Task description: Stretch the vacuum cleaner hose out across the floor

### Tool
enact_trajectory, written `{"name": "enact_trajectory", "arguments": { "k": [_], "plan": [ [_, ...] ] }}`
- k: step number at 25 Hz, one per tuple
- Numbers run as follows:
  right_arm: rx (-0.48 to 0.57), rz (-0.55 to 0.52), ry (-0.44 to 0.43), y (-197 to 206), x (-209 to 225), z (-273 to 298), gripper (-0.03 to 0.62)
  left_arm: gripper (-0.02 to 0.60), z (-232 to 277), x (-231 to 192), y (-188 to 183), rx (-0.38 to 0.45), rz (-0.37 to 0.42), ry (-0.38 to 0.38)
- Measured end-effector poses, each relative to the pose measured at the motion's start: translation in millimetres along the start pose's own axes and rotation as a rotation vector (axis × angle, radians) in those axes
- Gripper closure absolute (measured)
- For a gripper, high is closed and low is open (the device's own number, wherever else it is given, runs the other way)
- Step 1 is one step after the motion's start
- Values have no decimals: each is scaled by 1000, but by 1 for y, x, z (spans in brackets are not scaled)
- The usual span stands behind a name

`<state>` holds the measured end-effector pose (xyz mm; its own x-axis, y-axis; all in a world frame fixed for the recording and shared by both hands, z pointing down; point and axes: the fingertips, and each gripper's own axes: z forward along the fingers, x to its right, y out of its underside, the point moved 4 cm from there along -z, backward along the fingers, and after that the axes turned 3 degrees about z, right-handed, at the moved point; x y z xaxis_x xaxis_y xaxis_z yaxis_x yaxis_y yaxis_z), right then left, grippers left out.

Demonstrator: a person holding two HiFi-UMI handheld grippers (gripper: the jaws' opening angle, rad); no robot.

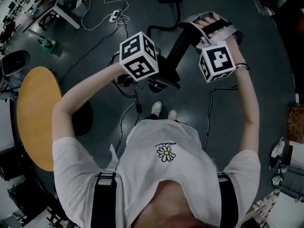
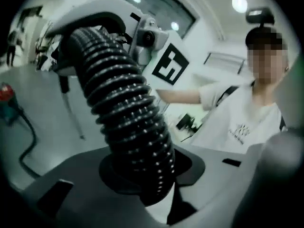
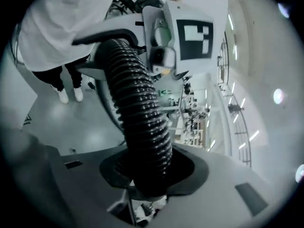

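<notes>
Clamped fingers (image 2: 61, 175) of left gripper (image 1: 164, 77) on the ribbed black vacuum hose (image 1: 179, 49), held above the floor (image 1: 270, 56); farther right, gripped it likewise with right gripper (image 1: 192, 30). Best done, seemingly, by keeping both pinches firm and drawing apart steadily, without kinking.

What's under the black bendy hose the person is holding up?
Below the hose lies dark floor crossed by black cables, with the person's white shoes nearby. The spot right beneath it is hidden by the hose itself.
</notes>
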<state>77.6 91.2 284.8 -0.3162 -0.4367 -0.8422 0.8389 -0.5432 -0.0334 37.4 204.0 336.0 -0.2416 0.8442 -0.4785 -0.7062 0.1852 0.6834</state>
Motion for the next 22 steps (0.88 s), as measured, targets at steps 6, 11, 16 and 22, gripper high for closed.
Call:
{"name": "enact_trajectory", "arguments": {
  "k": [6, 11, 16, 22],
  "plan": [
    [162, 101, 288, -22, 34, -35, 437, 457, 14, 51, -61, 503, 36, 107],
    [333, 489, 348, -17, 7, -34, 437, 457, 4, 63, -65, 861, -86, 231],
    [466, 815, 303, -12, -20, -37, 401, 457, 25, 67, -60, 752, -49, 167],
    [481, 903, 26, -25, -44, -27, 396, 457, 38, 70, -49, 720, -104, 210]
  ]
}}
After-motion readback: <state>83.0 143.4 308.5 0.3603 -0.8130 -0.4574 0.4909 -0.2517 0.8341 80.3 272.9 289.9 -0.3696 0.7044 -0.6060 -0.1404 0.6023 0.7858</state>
